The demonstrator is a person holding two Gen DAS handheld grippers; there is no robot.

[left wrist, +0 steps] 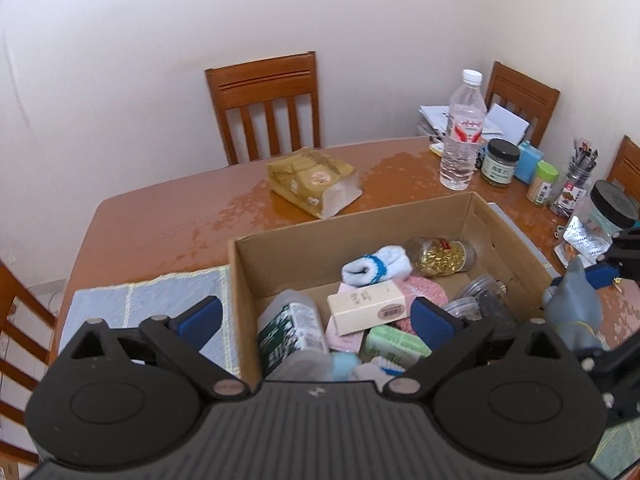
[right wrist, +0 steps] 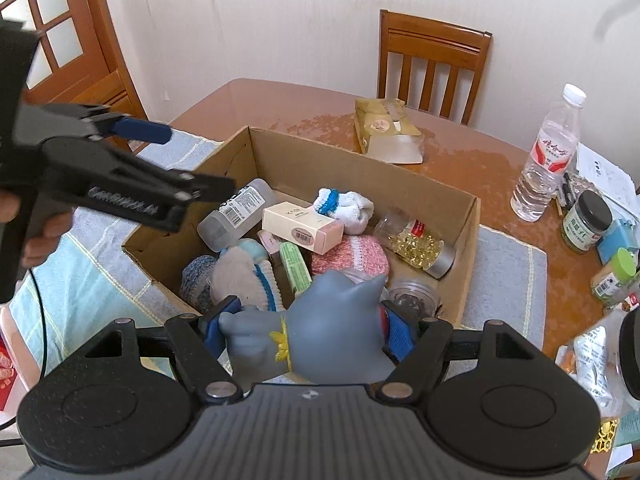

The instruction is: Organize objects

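Note:
A cardboard box (left wrist: 360,220) (right wrist: 466,232) sits on the wooden table and holds socks, a cream carton (left wrist: 366,306) (right wrist: 298,226), a capsule jar (left wrist: 440,256) (right wrist: 416,244), a bottle and other items. My right gripper (right wrist: 308,330) is shut on a grey cat figurine (right wrist: 328,340) at the box's near edge; the figurine also shows in the left wrist view (left wrist: 572,304). My left gripper (left wrist: 316,316) is open and empty, above the box's left wall; it also shows in the right wrist view (right wrist: 184,164).
A yellow snack bag (left wrist: 316,182) (right wrist: 386,130) lies beyond the box. A water bottle (left wrist: 460,132) (right wrist: 548,156), jars, a pen cup (left wrist: 572,184) and papers crowd the table's right side. A blue cloth mat (left wrist: 152,304) lies under the box. Wooden chairs (left wrist: 266,104) surround the table.

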